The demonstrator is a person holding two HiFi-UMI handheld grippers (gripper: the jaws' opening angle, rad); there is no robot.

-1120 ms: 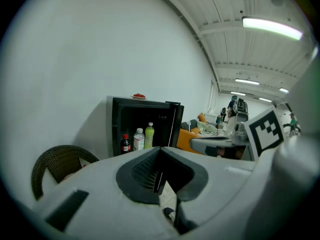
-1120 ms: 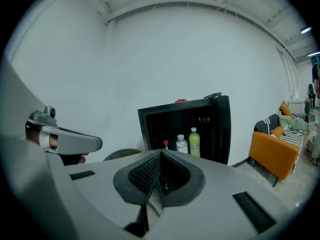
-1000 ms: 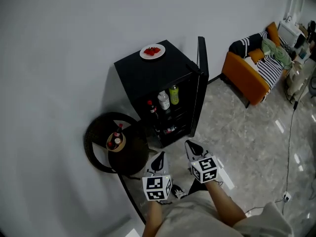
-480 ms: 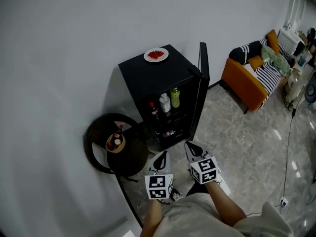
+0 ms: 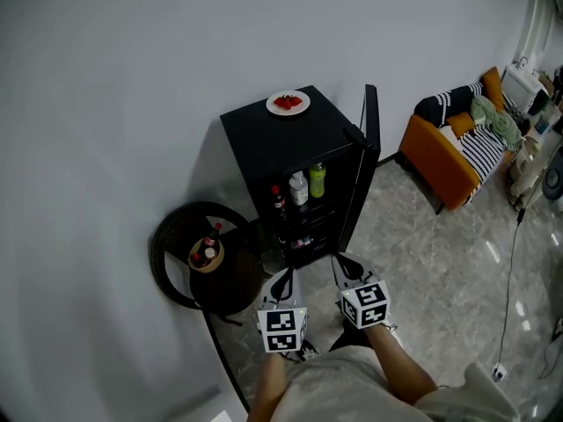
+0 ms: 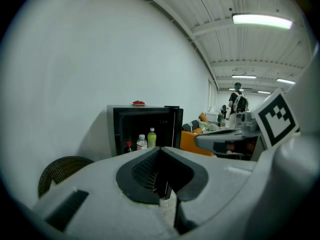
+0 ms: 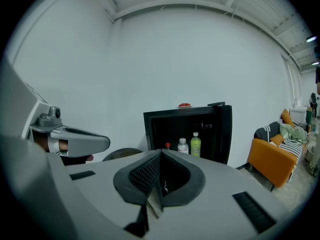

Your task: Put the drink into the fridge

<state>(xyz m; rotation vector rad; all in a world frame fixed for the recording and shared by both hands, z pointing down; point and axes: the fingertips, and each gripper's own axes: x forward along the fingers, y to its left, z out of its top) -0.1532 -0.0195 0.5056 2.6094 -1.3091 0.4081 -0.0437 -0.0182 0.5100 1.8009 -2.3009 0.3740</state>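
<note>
The picture has swung a little since a second ago: the fridge (image 5: 281, 134) now sits further right and lower in the head view and looks a shade smaller, while both grippers hang in almost the same spot at the bottom of the frame. Here we are, then: the left gripper (image 5: 283, 277) and the right gripper (image 5: 339, 262) are side by side, close together, both aimed towards the open front of the fridge and well short of it. Each gripper's own view shows its jaws pressed together with nothing between them, so both hands are empty. The fridge door (image 5: 370, 143) stands wide open on the right. Inside, on the upper shelf, three drinks stand upright in a row: a green bottle (image 5: 318, 180), a clear bottle (image 5: 299, 188) just beside it, and a dark bottle with a red cap (image 5: 278, 199) at the left. More items sit on a lower shelf, too dark to make out. On top of the fridge rests a white plate (image 5: 288, 104) with something red on it. To the left, near the wall, a round dark table (image 5: 176, 227) carries a small basket (image 5: 198, 262) holding more red-capped bottles (image 5: 209, 244). An orange sofa (image 5: 435, 152) stands well off to the right.
</note>
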